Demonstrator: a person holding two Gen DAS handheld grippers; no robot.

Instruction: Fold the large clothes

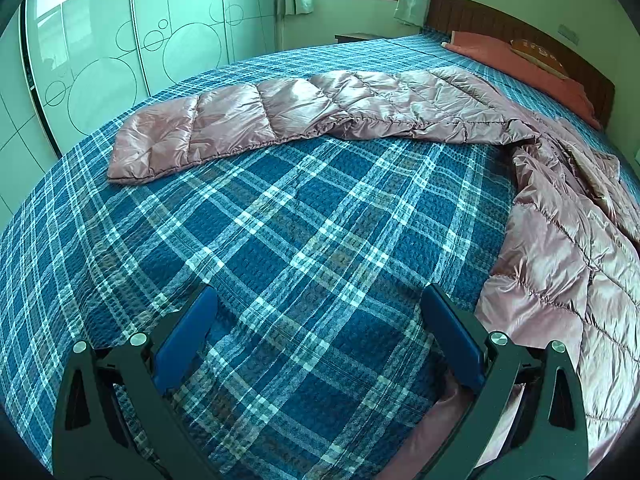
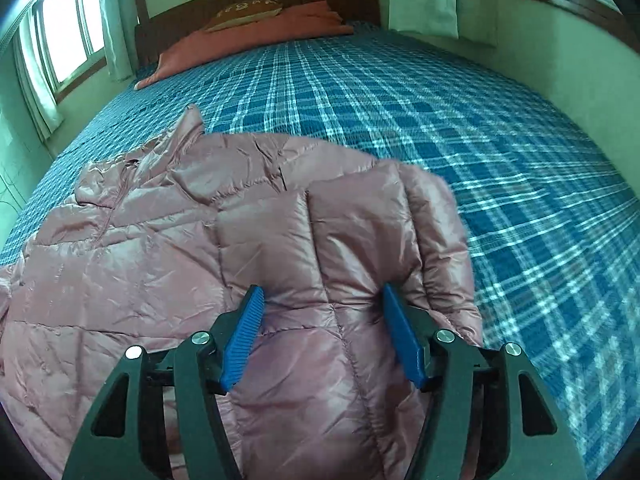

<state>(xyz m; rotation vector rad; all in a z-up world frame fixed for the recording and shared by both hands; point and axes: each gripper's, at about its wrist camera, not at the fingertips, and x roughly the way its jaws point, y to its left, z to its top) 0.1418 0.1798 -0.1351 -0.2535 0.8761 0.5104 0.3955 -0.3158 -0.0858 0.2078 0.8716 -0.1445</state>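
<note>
Blue pads of the right hand-held gripper (image 2: 323, 334) stand spread over a quilted sleeve fold of the pink down jacket (image 2: 200, 248), hovering at or just on the fabric without pinching it, so this hand is much the nearer; the left hand-held gripper (image 1: 320, 338), also spread wide and holding nothing, hangs over bare plaid bedspread (image 1: 280, 220) with the jacket's body just to its right. Farther out, the other sleeve (image 1: 224, 124) stretches long and flat leftward across the bed, glossy, puffy and crinkled, likely slippery and springy when folded.
</note>
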